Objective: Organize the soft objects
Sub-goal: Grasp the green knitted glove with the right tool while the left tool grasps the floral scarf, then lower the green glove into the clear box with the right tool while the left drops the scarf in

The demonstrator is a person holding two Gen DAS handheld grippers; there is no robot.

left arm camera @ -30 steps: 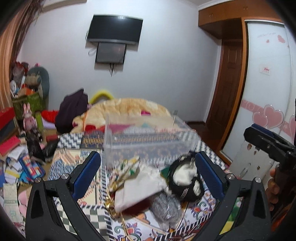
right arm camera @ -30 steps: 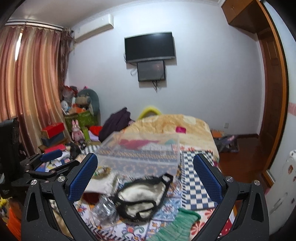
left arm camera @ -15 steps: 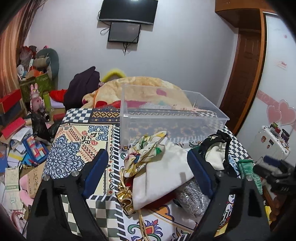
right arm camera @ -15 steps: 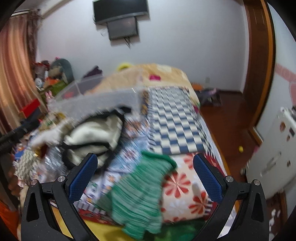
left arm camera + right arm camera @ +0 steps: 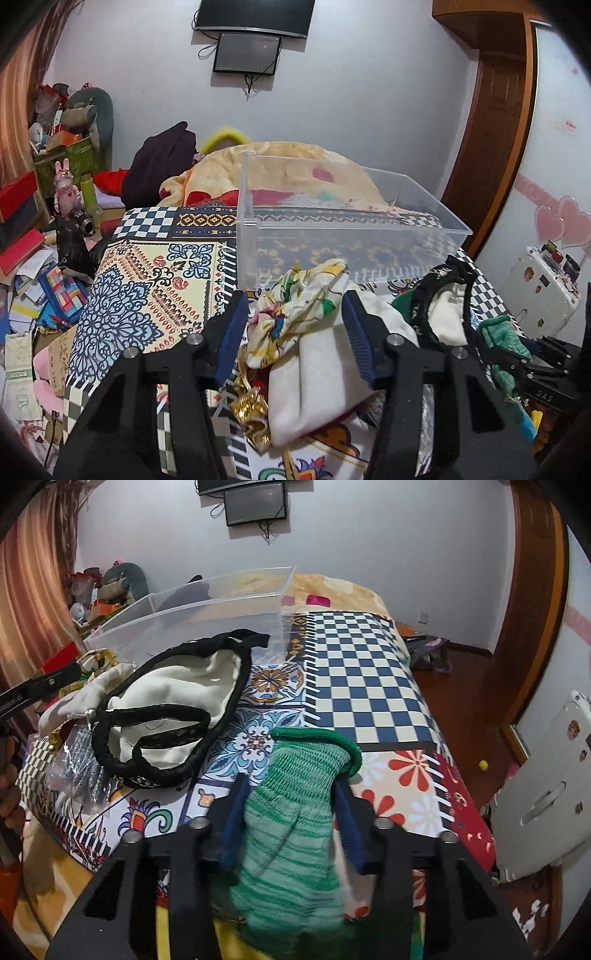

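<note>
A pile of soft things lies on the patterned table in front of a clear plastic bin (image 5: 343,225). My left gripper (image 5: 295,332) has its jaws on either side of a floral cloth (image 5: 295,306) that lies on a white pouch (image 5: 314,380); both pads touch it. My right gripper (image 5: 291,805) has its jaws closed in on a green knit glove (image 5: 295,812). A cream bag with black trim (image 5: 173,698) lies left of the glove and also shows in the left wrist view (image 5: 443,310). The bin (image 5: 207,613) stands behind it.
A gold chain (image 5: 251,410) and a silvery mesh bundle (image 5: 81,771) lie in the pile. A heaped blanket (image 5: 280,166) sits behind the bin. Clutter and boxes (image 5: 22,221) fill the floor at left. A white suitcase (image 5: 546,797) stands at right.
Both grippers moved down and forward to the pile and narrowed: the left onto the floral cloth, the right onto the green glove.
</note>
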